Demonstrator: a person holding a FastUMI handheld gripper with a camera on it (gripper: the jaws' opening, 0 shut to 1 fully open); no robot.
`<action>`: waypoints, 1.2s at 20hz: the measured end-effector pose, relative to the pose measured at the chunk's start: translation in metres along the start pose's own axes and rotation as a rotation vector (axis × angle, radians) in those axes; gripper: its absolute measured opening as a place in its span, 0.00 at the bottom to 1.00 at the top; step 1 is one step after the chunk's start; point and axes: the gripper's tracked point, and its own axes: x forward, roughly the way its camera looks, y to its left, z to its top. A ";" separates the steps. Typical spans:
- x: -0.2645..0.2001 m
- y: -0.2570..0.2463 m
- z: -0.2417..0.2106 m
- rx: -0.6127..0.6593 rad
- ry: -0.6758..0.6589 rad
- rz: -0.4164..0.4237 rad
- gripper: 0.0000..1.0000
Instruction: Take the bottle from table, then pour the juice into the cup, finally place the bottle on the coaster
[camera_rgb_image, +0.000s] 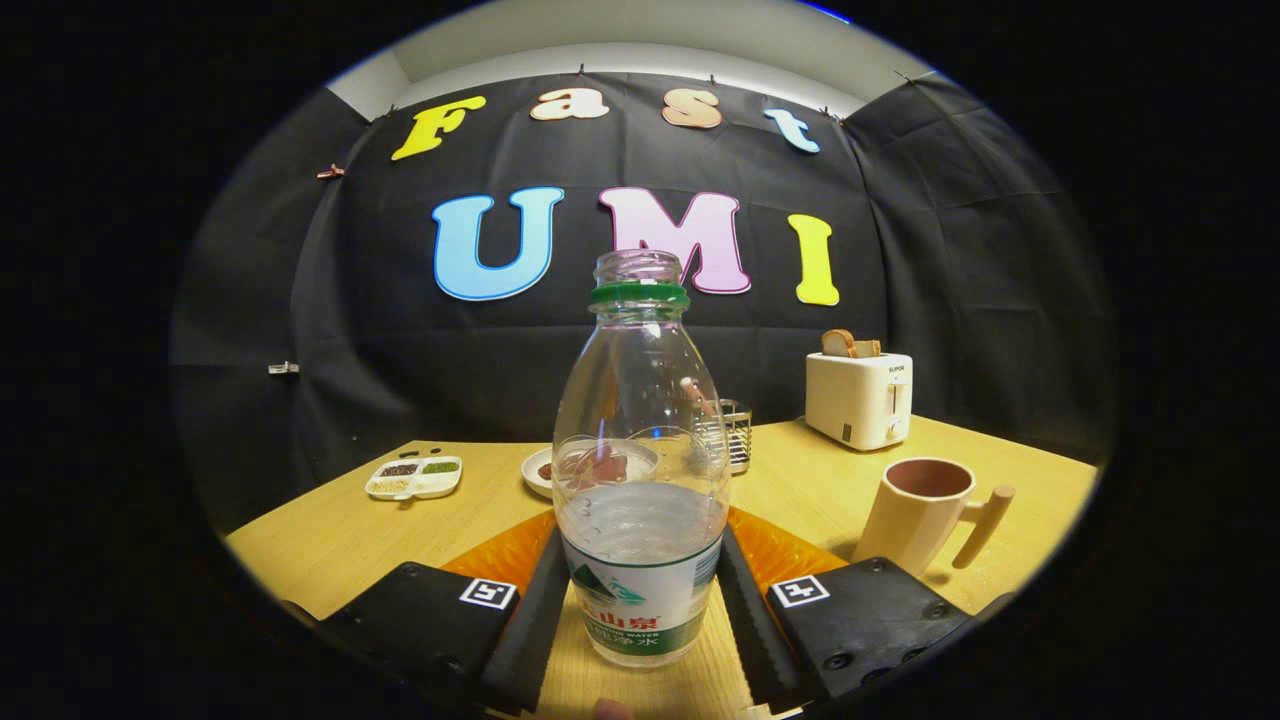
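tongs (640, 600) close on both sides of the upright open bottle (640, 480); cup (925, 515) stands beyond, right.

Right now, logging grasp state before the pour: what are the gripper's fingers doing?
Gripper: fingers closed on the clear plastic water bottle with the green neck ring, one on each side of its lower body; bottle upright, uncapped.
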 end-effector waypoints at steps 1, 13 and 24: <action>-0.002 0.000 0.007 0.001 0.001 0.002 0.77; -0.024 -0.021 0.048 0.117 0.039 0.016 0.77; -0.027 -0.060 0.037 0.535 0.090 0.021 0.77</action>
